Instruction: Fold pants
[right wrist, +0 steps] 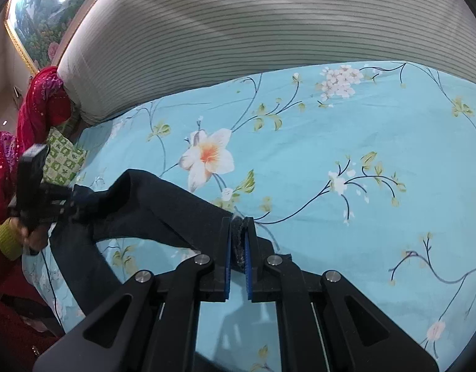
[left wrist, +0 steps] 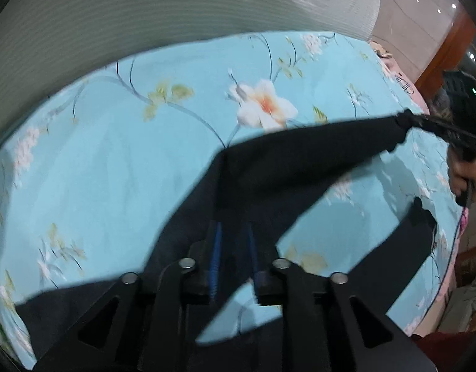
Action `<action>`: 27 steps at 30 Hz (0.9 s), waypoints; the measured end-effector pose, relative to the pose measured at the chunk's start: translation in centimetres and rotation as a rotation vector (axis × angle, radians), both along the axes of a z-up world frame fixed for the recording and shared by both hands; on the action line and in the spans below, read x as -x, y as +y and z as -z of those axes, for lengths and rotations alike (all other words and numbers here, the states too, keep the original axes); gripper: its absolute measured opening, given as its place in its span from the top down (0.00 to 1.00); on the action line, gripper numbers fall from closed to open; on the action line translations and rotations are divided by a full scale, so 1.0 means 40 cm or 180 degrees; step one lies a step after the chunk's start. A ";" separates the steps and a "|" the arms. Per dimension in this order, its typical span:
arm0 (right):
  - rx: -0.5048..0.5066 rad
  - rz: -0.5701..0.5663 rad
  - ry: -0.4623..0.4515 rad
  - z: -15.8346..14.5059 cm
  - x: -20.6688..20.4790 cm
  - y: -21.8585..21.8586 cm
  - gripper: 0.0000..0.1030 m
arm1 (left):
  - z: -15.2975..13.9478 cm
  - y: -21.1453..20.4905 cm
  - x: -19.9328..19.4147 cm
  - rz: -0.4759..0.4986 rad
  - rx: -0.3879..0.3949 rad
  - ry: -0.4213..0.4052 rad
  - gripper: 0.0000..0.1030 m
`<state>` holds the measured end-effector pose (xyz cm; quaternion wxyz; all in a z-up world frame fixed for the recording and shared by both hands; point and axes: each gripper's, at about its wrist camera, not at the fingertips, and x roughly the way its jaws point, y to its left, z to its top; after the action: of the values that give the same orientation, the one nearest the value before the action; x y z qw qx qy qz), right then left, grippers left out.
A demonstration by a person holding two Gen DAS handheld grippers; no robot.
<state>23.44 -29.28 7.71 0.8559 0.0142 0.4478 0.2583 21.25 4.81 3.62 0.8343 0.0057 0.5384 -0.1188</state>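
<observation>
Both grippers, left (left wrist: 233,241) and right (right wrist: 238,248), pinch the pants (right wrist: 163,214), stretched left-to-right between them above the bed (right wrist: 331,142).

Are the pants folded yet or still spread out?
Not folded: the pants hang stretched between both shut grippers, left and right, lifted above the bedsheet.

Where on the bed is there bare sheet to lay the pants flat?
Open floral sheet lies between the striped headboard cushion and the black pants, stretching right of the right gripper. Crowded: the near-left edge, with the left gripper, green pillow and hanging fabric.
</observation>
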 end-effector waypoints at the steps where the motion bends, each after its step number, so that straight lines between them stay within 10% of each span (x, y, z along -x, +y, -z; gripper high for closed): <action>1: -0.0003 0.0000 -0.0010 0.000 0.010 -0.002 0.93 | -0.003 0.001 -0.015 0.0030 -0.0045 0.0008 0.57; 2: -0.0011 -0.0001 -0.0018 -0.001 0.014 -0.001 0.93 | 0.001 -0.004 -0.032 0.0045 -0.0136 0.0021 0.45; 6: -0.0092 0.0016 -0.0042 -0.008 0.032 -0.007 0.93 | 0.055 -0.015 -0.091 0.0060 -0.0443 0.0130 0.49; 8: -0.0131 0.0027 -0.0054 -0.011 0.040 -0.013 0.93 | 0.089 -0.005 -0.111 0.0066 -0.0424 0.0274 0.87; 11: -0.0140 0.0045 -0.0058 -0.013 0.044 -0.023 0.93 | 0.098 0.004 -0.096 0.0131 -0.0404 0.0296 0.95; 18: -0.0129 0.0085 -0.0096 -0.017 0.075 -0.057 0.93 | -0.020 -0.008 0.061 0.0313 -0.0135 0.0045 0.97; 27: -0.0021 0.0038 -0.0003 0.020 0.246 -0.098 0.93 | 0.011 -0.094 0.303 0.0431 0.0105 0.0098 0.97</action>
<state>13.61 -33.18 6.89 0.8576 0.0195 0.4465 0.2547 9.13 1.06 3.19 0.8159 0.0265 0.5475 -0.1839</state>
